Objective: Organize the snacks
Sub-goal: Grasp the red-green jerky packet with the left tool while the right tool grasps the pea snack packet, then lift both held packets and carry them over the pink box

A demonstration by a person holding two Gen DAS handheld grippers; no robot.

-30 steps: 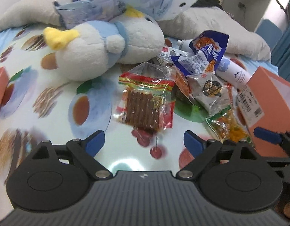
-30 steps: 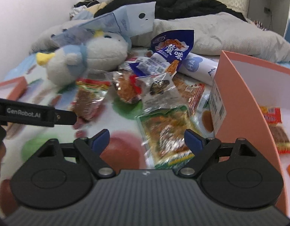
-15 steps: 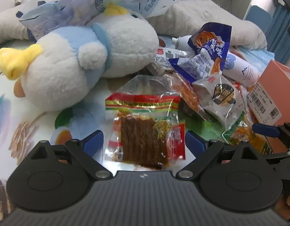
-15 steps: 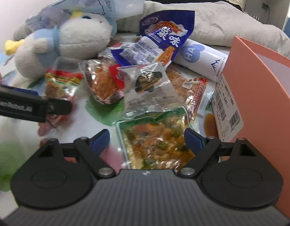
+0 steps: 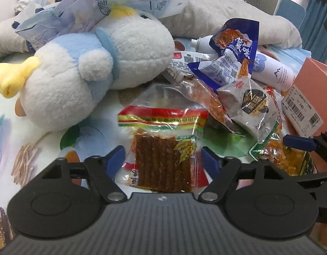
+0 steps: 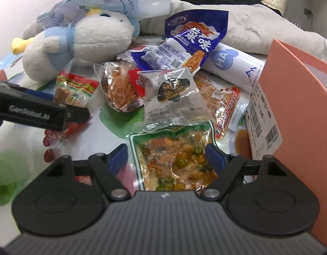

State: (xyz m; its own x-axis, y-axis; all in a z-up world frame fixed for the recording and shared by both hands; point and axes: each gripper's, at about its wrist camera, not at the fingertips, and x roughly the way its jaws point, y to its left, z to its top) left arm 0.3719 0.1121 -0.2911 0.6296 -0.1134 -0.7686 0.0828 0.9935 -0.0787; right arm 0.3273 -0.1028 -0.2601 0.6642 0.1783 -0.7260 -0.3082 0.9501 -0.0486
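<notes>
A pile of snack packets lies on a fruit-print sheet. My left gripper point(image 5: 163, 159) is open, its blue fingertips on either side of a red-and-green packet of brown strips point(image 5: 163, 148). My right gripper point(image 6: 166, 156) is open around a green-edged packet of peas and orange bits point(image 6: 174, 161). A grey packet point(image 6: 174, 97), a clear bag of orange sticks point(image 6: 118, 93), a blue bag point(image 6: 191, 42) and a flat red-edged packet point(image 6: 222, 104) lie beyond. The brown-strip packet also shows in the right wrist view point(image 6: 74, 87), behind the left gripper's finger.
An open salmon-pink box point(image 6: 301, 110) stands at the right, with a barcode label on its wall. A white and blue plush bird point(image 5: 89, 72) lies left of the pile. A white bottle point(image 5: 271, 70) and a grey pillow point(image 5: 237, 21) lie behind.
Both grippers have moved forward and down to the packets. The brown-strip packet now sits between the left fingertips and the pea packet between the right ones. Both stay open.
</notes>
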